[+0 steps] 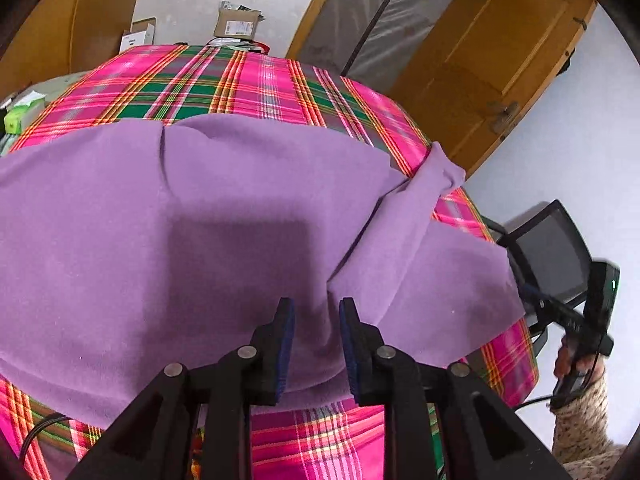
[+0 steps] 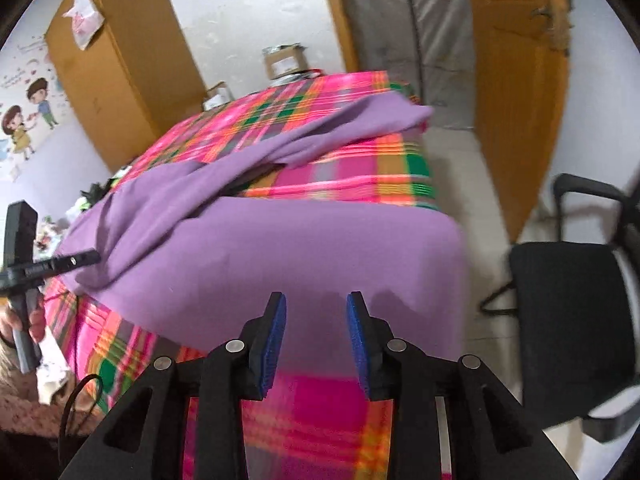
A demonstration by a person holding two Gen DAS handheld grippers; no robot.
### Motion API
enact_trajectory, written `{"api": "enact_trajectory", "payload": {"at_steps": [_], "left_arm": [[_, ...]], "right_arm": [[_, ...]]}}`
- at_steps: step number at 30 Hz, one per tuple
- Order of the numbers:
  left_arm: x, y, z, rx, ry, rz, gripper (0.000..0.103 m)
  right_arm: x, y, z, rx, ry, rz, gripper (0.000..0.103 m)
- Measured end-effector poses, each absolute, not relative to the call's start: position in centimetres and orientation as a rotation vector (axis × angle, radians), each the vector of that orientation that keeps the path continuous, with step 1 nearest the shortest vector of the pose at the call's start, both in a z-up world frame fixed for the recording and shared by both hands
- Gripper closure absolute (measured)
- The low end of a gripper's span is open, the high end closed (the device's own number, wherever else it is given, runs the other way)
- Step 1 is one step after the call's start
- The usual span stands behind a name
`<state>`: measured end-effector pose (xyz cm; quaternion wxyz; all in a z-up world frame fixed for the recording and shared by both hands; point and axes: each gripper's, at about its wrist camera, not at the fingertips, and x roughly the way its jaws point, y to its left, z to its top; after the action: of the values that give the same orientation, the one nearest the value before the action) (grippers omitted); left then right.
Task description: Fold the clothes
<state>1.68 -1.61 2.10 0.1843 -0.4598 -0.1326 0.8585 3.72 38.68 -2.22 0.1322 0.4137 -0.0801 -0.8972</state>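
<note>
Both the left gripper (image 1: 317, 312) and right gripper (image 2: 316, 306) hover part-open and empty over the soft, floppy purple garment (image 1: 200, 216), best pinched along its near hem.

Pale walls (image 2: 248, 8) close the room, one carrying cartoon stickers (image 2: 28, 116) at nine o'clock in the right wrist view. A tall wooden cabinet (image 2: 116, 60) stands at eleven o'clock, and an open wooden door (image 2: 516, 80) at one o'clock, with grey sheeting (image 2: 400, 40) in the doorway beside it. Cardboard boxes (image 1: 236, 24) sit beyond the worktop's plaid cloth (image 1: 256, 84). A black chair (image 2: 572, 320) stands at three o'clock on a light floor (image 2: 472, 184).
</note>
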Motion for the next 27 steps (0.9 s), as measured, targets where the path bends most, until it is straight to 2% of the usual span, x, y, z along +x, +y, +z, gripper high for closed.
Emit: {"api": "enact_trajectory", "payload": {"at_steps": [11,16,27], "left_arm": [[1.1,-1.0,0.5,-1.332,-0.339,2.422,0.079],[1.0,-1.0,0.4,-1.316,-0.333,2.411,0.076],[1.1,-1.2,0.2,-1.294,-0.351,2.399,0.076]], "right_arm": [[-3.9,34.8,-3.3,1.135,-0.407,-2.473,0.070],[-7.3,34.2,-4.1,1.131,-0.557,-2.399,0.070],[-12.5,32.3,-5.0,1.177,-0.682,-2.272,0.070]]}}
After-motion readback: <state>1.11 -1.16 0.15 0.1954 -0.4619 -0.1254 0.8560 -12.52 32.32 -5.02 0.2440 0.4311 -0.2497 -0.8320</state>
